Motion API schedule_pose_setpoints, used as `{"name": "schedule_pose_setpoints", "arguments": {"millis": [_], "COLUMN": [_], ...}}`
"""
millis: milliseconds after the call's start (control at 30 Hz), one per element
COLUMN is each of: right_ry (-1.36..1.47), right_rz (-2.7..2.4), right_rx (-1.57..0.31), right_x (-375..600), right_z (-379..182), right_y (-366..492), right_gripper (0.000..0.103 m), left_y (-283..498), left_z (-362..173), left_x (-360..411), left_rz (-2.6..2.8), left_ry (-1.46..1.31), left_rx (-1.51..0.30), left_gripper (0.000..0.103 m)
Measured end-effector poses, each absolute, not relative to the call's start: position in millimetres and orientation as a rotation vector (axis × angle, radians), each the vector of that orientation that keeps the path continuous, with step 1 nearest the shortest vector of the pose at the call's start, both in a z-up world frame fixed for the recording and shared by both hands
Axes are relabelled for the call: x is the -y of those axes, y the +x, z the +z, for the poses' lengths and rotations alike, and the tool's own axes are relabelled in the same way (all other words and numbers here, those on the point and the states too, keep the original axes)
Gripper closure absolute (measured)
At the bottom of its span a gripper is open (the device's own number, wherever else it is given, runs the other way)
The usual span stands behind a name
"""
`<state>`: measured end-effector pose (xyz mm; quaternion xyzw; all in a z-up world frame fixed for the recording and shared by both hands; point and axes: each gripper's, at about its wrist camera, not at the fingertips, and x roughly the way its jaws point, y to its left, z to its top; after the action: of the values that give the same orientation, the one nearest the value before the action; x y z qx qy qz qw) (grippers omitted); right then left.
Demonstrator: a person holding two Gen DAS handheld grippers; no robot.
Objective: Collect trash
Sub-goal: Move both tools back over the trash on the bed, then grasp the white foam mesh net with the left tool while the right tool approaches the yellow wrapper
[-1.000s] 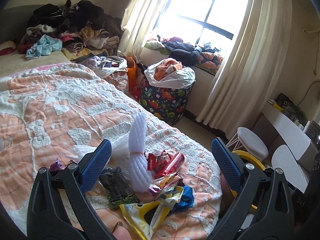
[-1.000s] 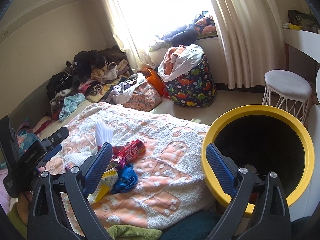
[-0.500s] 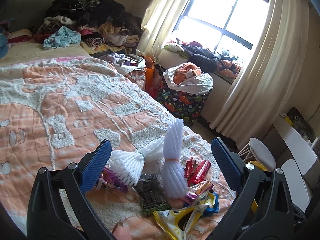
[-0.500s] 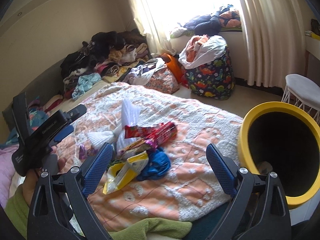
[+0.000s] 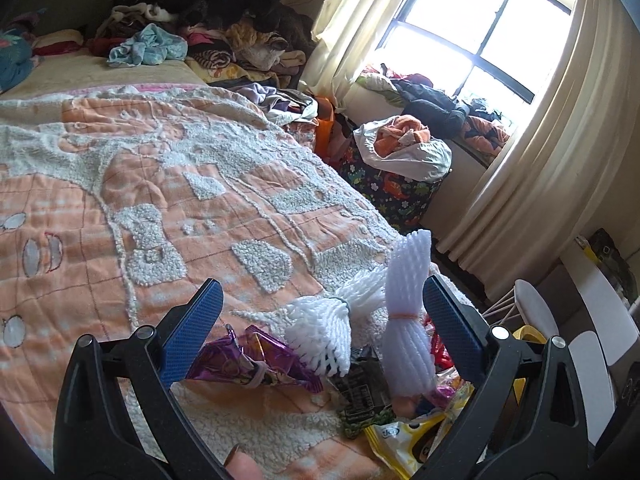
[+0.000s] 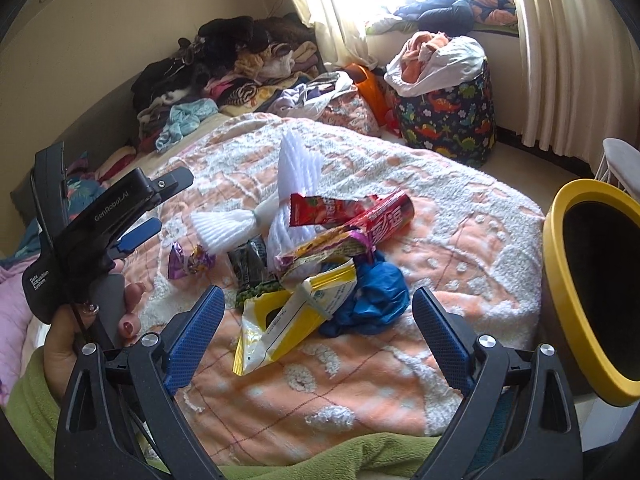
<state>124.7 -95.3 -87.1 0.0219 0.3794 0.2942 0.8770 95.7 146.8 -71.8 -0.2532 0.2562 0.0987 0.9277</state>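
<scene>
Trash wrappers (image 6: 320, 272) lie heaped on the near end of the peach bedspread (image 6: 460, 240), left of a yellow bin (image 6: 560, 280). Both the left gripper (image 5: 320, 336) and right gripper (image 6: 316, 336) hover over the heap, fingers spread wide, holding nothing.

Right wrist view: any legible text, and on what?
"GenRobot.AI": on the arm of the left gripper.
"Data Acquisition System": on its body, lower down.
Red wrapper: large Chinese characters, not readable with certainty.
Yellow packet and dark packet: print too small or blurred.
</scene>
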Motion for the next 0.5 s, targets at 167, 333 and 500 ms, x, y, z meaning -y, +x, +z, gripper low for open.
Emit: {"name": "schedule_pose_setpoints", "arguments": {"millis": [167,333,500], "right_ry": [0.028,0.031,0.090], "right_rz": [0.608,0.581,0.589], "right_rx": [-0.809,-0.855,-0.953], "right_x": [83,75,70], "right_z": [-95,-106,-121], "right_y": [129,140,154], "right_gripper": [0.011,0.021,0.028], "left_y": [99,105,110], "left_z": [-82,-92,-96], "left_x": [-153,-152,-154], "left_rz": [0.184,0.149,0.130], "left_ry": [-0.535,-0.552,-0.573], "left_rx": [-0.554,-0.586,-0.596], "left_gripper": [0.016,0.036,0.041]}}
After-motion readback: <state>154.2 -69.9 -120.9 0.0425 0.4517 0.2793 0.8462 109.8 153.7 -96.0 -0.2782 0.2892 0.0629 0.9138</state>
